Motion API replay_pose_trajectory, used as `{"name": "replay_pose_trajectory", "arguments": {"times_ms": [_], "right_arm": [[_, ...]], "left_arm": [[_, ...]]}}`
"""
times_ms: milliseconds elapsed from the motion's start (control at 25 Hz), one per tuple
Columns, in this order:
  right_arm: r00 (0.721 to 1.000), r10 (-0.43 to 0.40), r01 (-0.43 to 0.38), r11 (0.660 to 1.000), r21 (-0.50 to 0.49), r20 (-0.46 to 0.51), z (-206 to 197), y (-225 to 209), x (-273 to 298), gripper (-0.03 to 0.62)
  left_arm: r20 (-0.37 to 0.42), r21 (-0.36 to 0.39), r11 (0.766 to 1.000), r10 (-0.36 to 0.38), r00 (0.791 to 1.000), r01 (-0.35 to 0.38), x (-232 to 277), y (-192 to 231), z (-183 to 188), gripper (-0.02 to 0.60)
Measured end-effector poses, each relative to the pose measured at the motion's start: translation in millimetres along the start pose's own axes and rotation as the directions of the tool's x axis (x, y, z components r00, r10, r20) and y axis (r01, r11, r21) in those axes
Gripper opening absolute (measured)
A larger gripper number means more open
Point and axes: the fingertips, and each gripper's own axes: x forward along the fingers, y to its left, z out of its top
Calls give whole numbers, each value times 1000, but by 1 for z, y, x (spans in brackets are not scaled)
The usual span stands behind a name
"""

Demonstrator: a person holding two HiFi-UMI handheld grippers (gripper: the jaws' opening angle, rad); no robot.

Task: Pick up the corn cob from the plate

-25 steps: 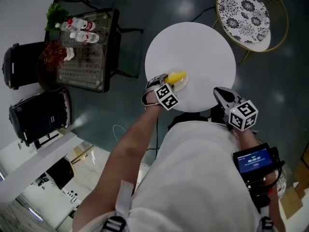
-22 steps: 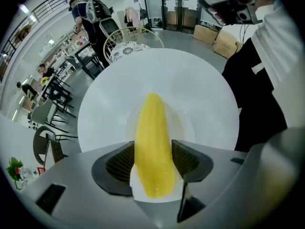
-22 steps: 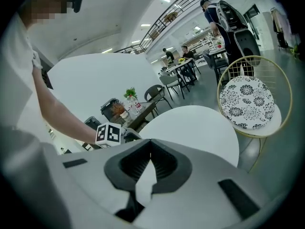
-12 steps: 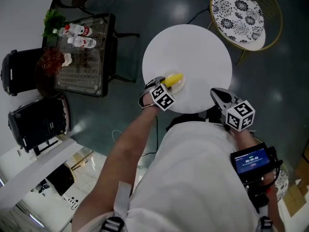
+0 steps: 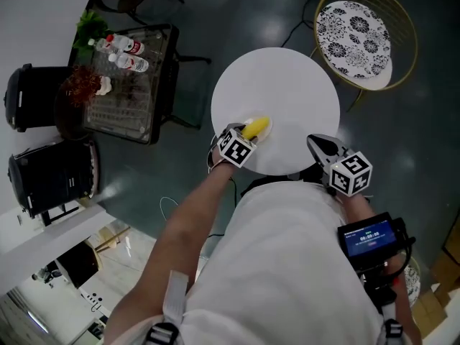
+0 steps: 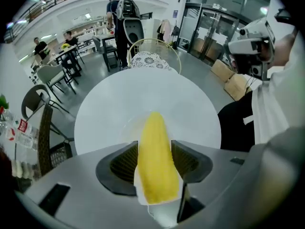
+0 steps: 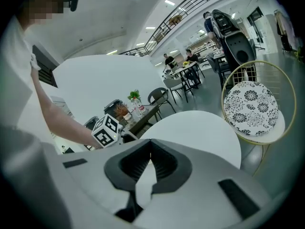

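A yellow corn cob (image 6: 155, 161) sits lengthwise between the jaws of my left gripper (image 6: 153, 149), which is shut on it. In the head view the corn cob (image 5: 256, 127) and left gripper (image 5: 251, 131) are over the near left part of the round white table (image 5: 287, 85). A pale plate (image 6: 125, 128) shows faintly on the table just beyond the cob's tip; I cannot tell if the cob still touches it. My right gripper (image 5: 315, 143) hovers at the table's near right edge. Its jaws meet at the tips in the right gripper view (image 7: 151, 148), with nothing held.
A gold wire chair with a patterned cushion (image 5: 359, 24) stands beyond the table on the right. A dark glass-top side table (image 5: 122, 77) with bottles and a plant is at the left, with black seats (image 5: 32, 95) beside it. People sit at far tables (image 6: 57, 51).
My left gripper stays shut on the corn cob and has drawn a little toward the table's near edge. The right gripper keeps its place by the near right edge.
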Motion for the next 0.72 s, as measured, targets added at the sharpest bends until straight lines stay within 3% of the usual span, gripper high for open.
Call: {"name": "replay_pose_trajectory", "arguments": {"times_ms": [80, 160, 280, 360, 480, 720], "right_arm": [[1000, 5, -5, 1000, -1, 1, -2, -1, 0, 9], [1000, 8, -8, 1000, 5, 0, -1, -7, -6, 9], [1000, 11, -11, 1000, 21, -1, 3, -19, -17, 9], [1000, 14, -14, 999, 29, -4, -3, -16, -13, 9], [1000, 19, -19, 999, 32, -4, 1, -24, -22, 9], [1000, 27, -27, 999, 37, 5, 15, -47, -43, 9]], "left_arm": [[23, -73, 997, -21, 1000, 23, -1, 0, -2, 225], [75, -191, 979, -56, 996, 70, -4, -4, 6, 224], [165, -354, 923, -96, 982, 150, -11, -10, 22, 224], [212, -421, 887, -109, 971, 192, -14, -9, 16, 224], [260, -466, 856, -112, 959, 226, -19, -19, 33, 224], [287, -461, 856, -106, 952, 235, -13, -40, 88, 225]]}}
